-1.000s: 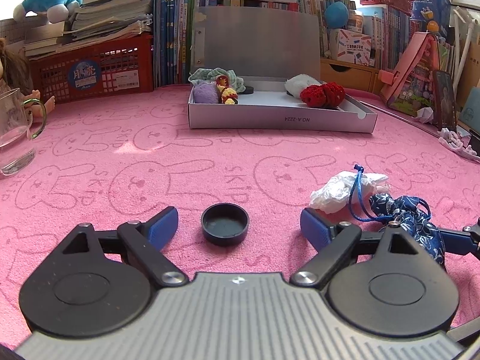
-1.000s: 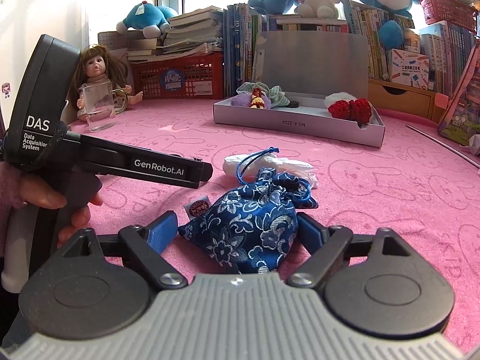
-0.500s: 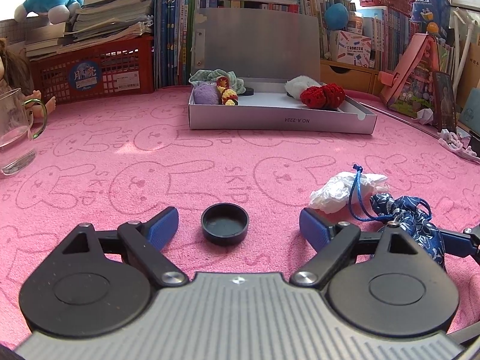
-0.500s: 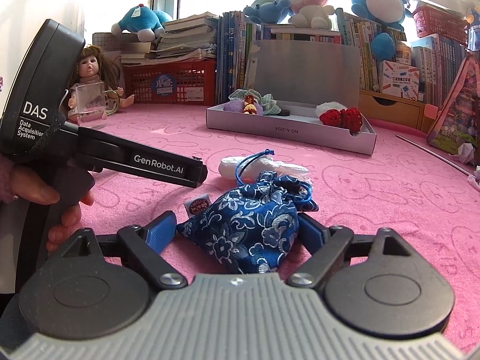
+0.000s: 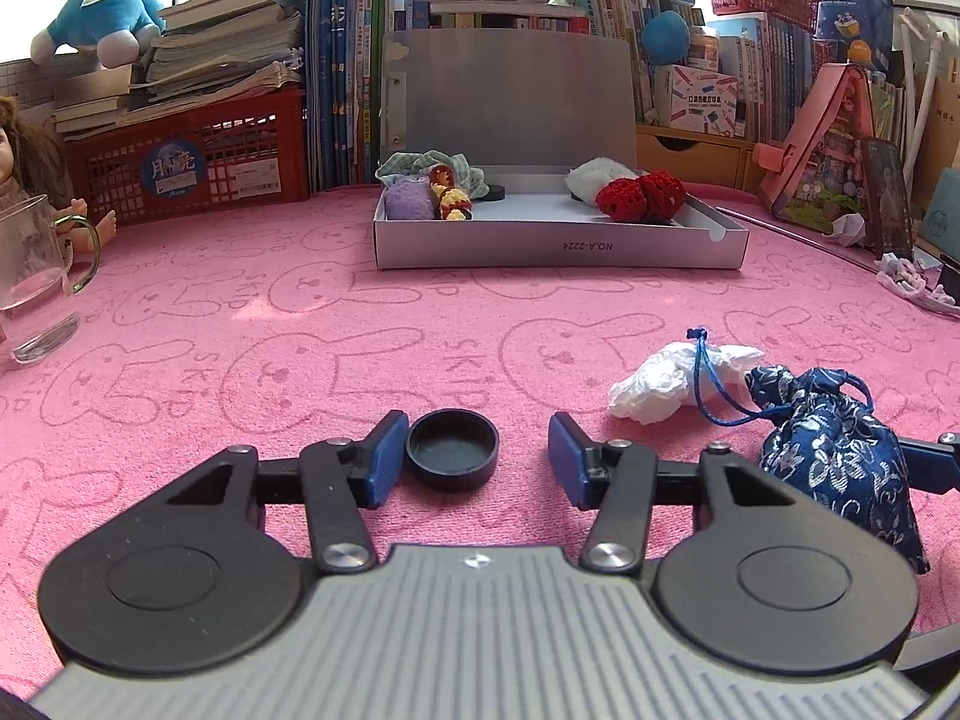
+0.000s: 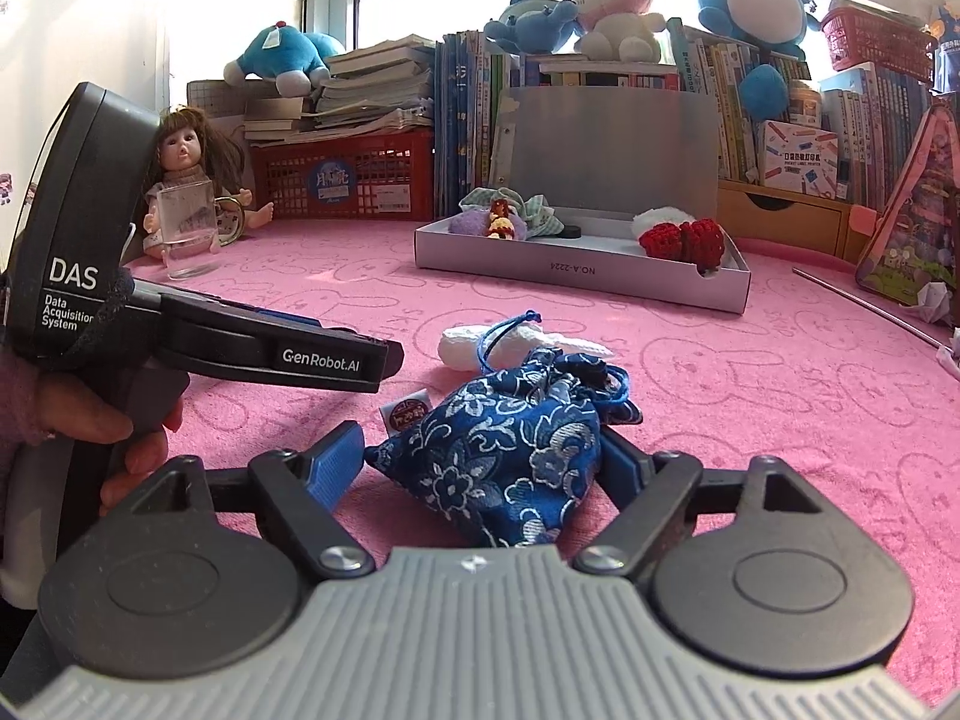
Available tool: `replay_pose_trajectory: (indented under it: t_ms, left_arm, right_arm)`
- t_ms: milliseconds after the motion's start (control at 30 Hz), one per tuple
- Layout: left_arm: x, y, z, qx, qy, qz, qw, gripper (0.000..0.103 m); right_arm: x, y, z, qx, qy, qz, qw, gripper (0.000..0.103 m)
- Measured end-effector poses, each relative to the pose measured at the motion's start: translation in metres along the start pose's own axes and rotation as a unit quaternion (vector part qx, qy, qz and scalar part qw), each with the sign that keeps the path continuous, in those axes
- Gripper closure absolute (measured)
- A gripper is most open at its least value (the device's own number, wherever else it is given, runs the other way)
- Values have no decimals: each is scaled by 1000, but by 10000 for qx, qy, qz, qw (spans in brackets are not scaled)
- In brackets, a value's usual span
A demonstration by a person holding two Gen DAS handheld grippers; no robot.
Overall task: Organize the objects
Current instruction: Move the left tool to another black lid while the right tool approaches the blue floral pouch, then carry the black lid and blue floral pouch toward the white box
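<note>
A small black round cap (image 5: 452, 449) lies on the pink cloth between the fingers of my left gripper (image 5: 474, 450). The left finger touches it and the right finger stands apart, so the gripper is still open. A blue floral drawstring pouch (image 6: 498, 450) lies between the fingers of my right gripper (image 6: 480, 459), which is open around it. The pouch also shows in the left wrist view (image 5: 840, 450). A crumpled white tissue (image 5: 666, 381) lies just beyond the pouch. A grey open box (image 5: 558, 246) at the back holds knitted toys.
A glass mug (image 5: 36, 282) and a doll (image 6: 186, 174) stand at the left. A red basket (image 5: 186, 168), books and plush toys line the back. A pink toy house (image 5: 840, 150) stands at the right. The left gripper's body (image 6: 198, 330) lies close left of the pouch.
My left gripper's fingers have closed in on the black cap. My right gripper has narrowed slightly around the pouch and the view has shifted a little.
</note>
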State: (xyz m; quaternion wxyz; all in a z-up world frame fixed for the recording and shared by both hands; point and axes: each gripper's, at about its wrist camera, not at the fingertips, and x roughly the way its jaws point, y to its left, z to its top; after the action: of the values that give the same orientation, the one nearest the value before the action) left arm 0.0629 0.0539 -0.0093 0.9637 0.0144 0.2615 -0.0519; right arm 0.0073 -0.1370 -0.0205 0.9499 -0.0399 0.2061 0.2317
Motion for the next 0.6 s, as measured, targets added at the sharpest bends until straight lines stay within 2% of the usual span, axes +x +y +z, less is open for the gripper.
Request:
replay_pose_trajectory:
  t_ms: [267, 600]
  left_arm:
    - [-3, -2, 3, -116, 26, -129, 9998, 61]
    - [-8, -8, 10, -20, -96, -226, 9997, 63]
  right_arm:
    - [-8, -9, 10, 149, -189, -55, 9997, 24]
    - [-11, -31, 22, 472, -313, -278, 9980, 25]
